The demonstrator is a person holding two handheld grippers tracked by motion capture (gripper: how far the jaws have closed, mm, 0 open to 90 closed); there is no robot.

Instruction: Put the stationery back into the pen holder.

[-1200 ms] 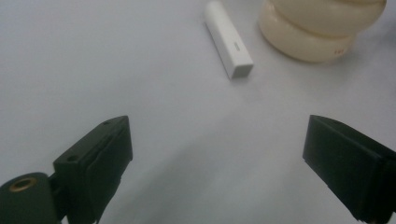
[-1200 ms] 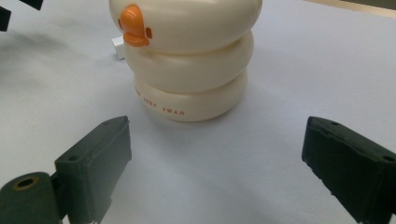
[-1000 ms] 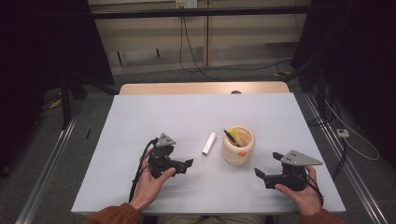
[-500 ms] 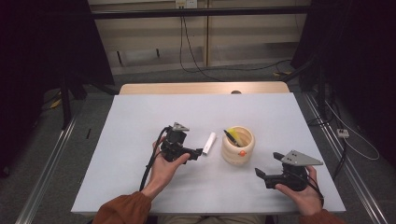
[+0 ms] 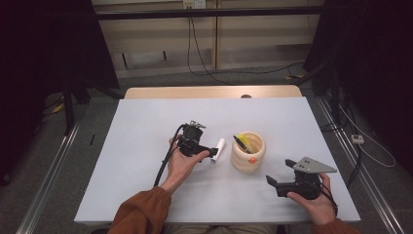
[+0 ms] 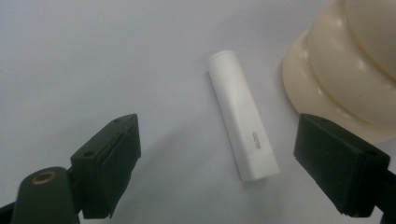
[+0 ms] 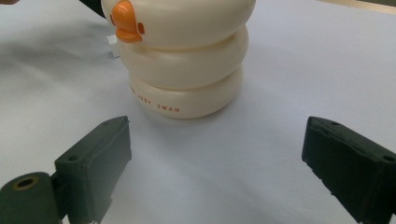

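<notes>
A short white stick (image 5: 218, 149) (image 6: 243, 135) lies flat on the table just left of a cream duck-shaped pen cup (image 5: 248, 153) (image 6: 345, 70). My left gripper (image 5: 213, 154) (image 6: 218, 137) hovers low over the stick's near end. Its jaws have just been closing a little; they stand open on either side of the stick without touching it. The cup holds a black pen and something yellow (image 5: 242, 142). My right gripper (image 5: 272, 181) (image 7: 217, 140) rests open at the front right, pointing at the cup (image 7: 182, 60) with its orange beak (image 7: 126, 23).
The white table (image 5: 146, 136) has bare room on its left and far side. A wooden strip (image 5: 209, 92) runs along the far edge. Cables lie on the floor beyond, and metal rails flank the table.
My left hand has moved right and a little away from me, from the table's front middle to the white stick. The right hand has stayed put.
</notes>
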